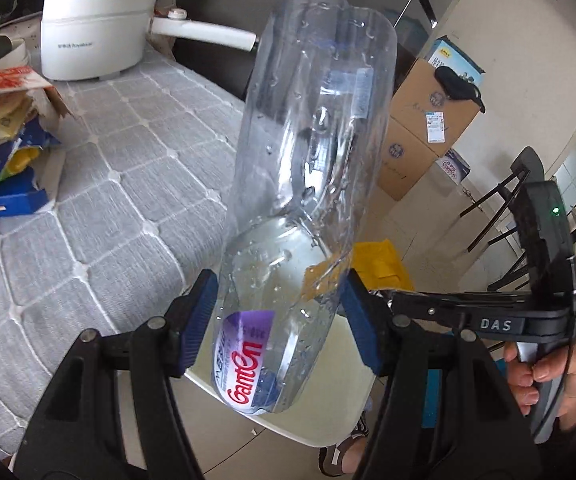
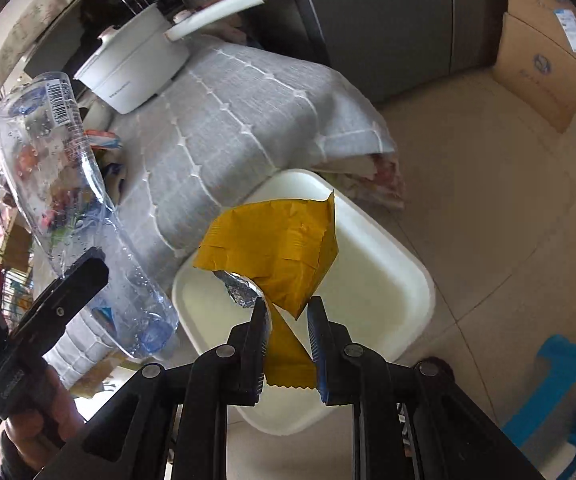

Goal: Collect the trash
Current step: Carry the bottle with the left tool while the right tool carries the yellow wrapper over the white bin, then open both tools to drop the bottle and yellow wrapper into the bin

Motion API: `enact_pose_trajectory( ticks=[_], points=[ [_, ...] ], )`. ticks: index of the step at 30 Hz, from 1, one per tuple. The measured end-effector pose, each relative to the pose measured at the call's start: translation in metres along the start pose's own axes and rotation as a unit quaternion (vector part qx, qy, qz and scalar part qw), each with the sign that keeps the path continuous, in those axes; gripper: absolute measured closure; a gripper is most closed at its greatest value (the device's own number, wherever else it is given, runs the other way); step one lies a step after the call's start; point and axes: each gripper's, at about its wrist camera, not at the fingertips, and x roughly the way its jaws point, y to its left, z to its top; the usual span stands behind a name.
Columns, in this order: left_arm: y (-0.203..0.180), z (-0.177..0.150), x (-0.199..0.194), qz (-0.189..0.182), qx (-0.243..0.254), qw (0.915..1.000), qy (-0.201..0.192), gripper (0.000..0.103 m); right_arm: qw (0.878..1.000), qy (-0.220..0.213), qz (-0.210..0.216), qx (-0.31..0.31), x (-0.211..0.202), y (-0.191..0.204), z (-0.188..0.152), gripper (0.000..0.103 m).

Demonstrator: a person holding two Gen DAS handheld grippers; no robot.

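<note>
A crumpled clear plastic bottle [image 1: 307,152] with a red and purple label sticks up between the blue pads of my left gripper [image 1: 280,284], which is shut on its lower half. In the right wrist view the same bottle [image 2: 60,184] shows at the left, over the table edge. My right gripper [image 2: 288,308] is shut on a yellow snack wrapper [image 2: 272,248] with a silver inside; its tail hangs between the pads. Both grippers hover beside the table, above a white chair seat [image 2: 387,280]. A hand [image 1: 543,376] holds the right gripper's black body [image 1: 547,240].
A table with a grey quilted cloth [image 1: 108,184] carries a white pot with a long handle [image 1: 96,32] and a pile of torn packaging [image 1: 4,128]. Cardboard boxes [image 1: 427,120] stand on the tiled floor by the wall. A blue stool [image 2: 567,392] sits at lower right.
</note>
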Motion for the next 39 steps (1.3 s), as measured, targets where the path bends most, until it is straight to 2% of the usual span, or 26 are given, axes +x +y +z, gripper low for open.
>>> enact_pose_trajectory(
  ticks=[8, 16, 18, 20, 31, 32, 33, 34, 36, 39],
  points=[
    [-0.008, -0.013, 0.046, 0.021, 0.003, 0.9995, 0.022, 0.038, 0.999, 0.029, -0.028, 0.015, 0.013, -0.029, -0.004, 0.083],
    [-0.013, -0.014, 0.057, 0.061, -0.001, 0.9969, 0.051, 0.035, 0.998, 0.045, -0.043, 0.01, 0.02, -0.032, -0.002, 0.083],
    [-0.014, -0.012, 0.052, 0.073, 0.003, 0.9958, 0.055, 0.025, 0.998, 0.046, -0.047, 0.008, 0.02, -0.032, -0.001, 0.083],
    [-0.012, -0.011, 0.043, 0.088, 0.007, 0.9945, 0.055, 0.021, 0.998, 0.048, -0.049, 0.008, 0.02, -0.032, 0.0, 0.083],
    [0.009, -0.015, -0.015, 0.152, 0.027, 0.9869, 0.047, 0.012, 0.997, 0.048, -0.052, 0.009, 0.028, -0.031, 0.005, 0.082],
    [0.009, -0.015, -0.017, 0.156, 0.031, 0.9861, 0.046, 0.01, 0.998, 0.045, -0.051, 0.009, 0.027, -0.029, 0.006, 0.08],
    [0.01, -0.015, -0.021, 0.161, 0.034, 0.9853, 0.046, 0.008, 0.998, 0.043, -0.051, 0.009, 0.026, -0.028, 0.007, 0.072],
    [0.01, -0.014, -0.023, 0.166, 0.037, 0.9844, 0.045, 0.007, 0.998, 0.041, -0.052, 0.011, 0.025, -0.027, 0.008, 0.054],
    [0.01, -0.014, -0.028, 0.177, 0.044, 0.9823, 0.041, 0.006, 0.998, 0.028, -0.051, 0.014, 0.019, -0.024, 0.009, 0.034],
    [0.012, -0.014, -0.041, 0.191, 0.053, 0.9796, 0.033, 0.002, 0.999, 0.013, -0.051, 0.004, 0.012, -0.014, 0.011, 0.034]
  ],
)
